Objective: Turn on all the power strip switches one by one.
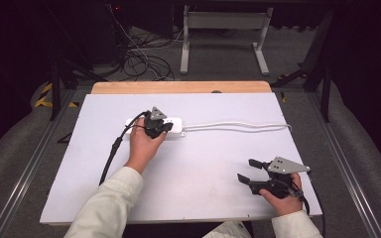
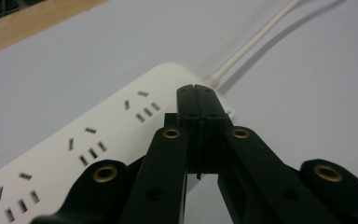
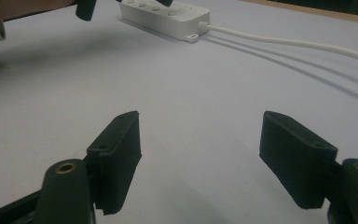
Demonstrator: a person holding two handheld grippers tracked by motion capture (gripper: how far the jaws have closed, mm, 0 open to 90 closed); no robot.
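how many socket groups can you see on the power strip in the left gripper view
4, in a row along the power strip; the shut left claw may hide more near the cord end.

The high view looks down on the power strip (image 1: 155,127), the left gripper view sits close above it (image 2: 98,144), and the right gripper view faces it from afar (image 3: 165,16).

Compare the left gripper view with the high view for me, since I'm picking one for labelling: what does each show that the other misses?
The left gripper view alone resolves the socket slots on the power strip and shows the left claw pressed shut, tips over the strip's cord end. The high view alone takes in the right claw, open above the white board, plus both sleeves, the wooden table edge and floor cables. Both share the strip, its white cord, the board and the left claw.
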